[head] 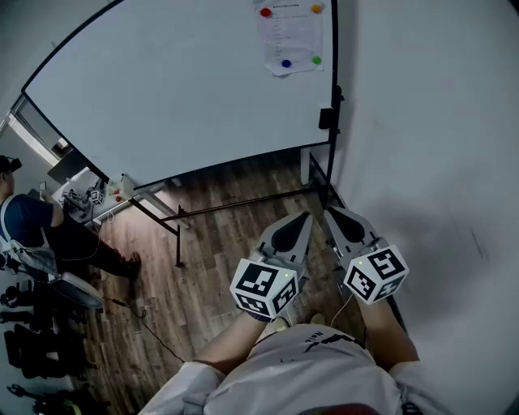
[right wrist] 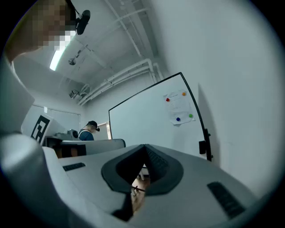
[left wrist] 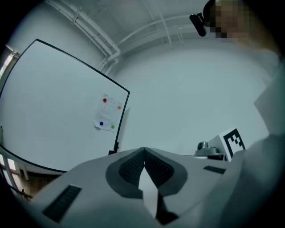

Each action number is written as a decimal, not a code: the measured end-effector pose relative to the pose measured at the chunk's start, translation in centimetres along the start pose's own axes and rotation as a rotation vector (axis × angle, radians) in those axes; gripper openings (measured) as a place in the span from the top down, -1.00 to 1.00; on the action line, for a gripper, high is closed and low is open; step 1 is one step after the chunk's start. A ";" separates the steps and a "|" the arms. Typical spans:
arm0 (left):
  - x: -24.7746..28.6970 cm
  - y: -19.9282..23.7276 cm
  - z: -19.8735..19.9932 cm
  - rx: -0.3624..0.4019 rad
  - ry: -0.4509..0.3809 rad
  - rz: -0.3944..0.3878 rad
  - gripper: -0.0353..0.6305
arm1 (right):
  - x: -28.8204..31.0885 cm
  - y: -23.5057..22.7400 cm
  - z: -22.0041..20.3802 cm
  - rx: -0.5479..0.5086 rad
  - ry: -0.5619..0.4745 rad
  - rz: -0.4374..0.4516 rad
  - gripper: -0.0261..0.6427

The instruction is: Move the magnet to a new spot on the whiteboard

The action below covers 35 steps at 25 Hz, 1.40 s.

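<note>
Nearest, close against the body: left gripper (head: 304,217) and right gripper (head: 331,212), side by side, pointing level toward the board. Both pinched fully together, tip against tip, nothing between the pads in either gripper view.

Beyond them: wooden floor (head: 203,284), then the stand and the whiteboard (head: 178,89), well apart from both grippers. At the board's top right corner: a sheet of paper (head: 290,36) pinned by a red magnet (head: 266,12), orange magnet (head: 316,9), blue magnet (head: 285,63) and green magnet (head: 316,60). Cannot tell which of the four is meant. Far left: another person (head: 32,223), seated, uninvolved.

By the look of it, nothing done yet: no magnet touched or approached. Left to do: close the distance, open one pair of jaws, grip a magnet, pull it off, set it on a bare part of the board, let go.
</note>
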<state>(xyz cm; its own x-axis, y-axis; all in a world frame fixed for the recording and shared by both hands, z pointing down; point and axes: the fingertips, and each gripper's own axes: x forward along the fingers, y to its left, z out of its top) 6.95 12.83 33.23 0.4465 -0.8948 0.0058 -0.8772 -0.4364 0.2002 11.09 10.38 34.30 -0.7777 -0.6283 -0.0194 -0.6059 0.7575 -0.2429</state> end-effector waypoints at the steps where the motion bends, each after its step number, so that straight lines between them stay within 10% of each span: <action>1: -0.1 -0.1 0.0 0.000 0.000 0.001 0.86 | -0.2 0.1 0.0 0.000 0.000 0.000 0.88; 35: 0.6 -0.9 -1.4 0.018 0.011 0.112 0.86 | -1.4 -1.8 0.0 0.028 -0.024 0.100 0.88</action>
<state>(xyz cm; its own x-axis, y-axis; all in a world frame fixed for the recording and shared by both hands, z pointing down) 8.29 12.81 34.45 0.3470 -0.9371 0.0385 -0.9248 -0.3351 0.1802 13.25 9.86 34.72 -0.8294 -0.5544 -0.0681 -0.5207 0.8115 -0.2651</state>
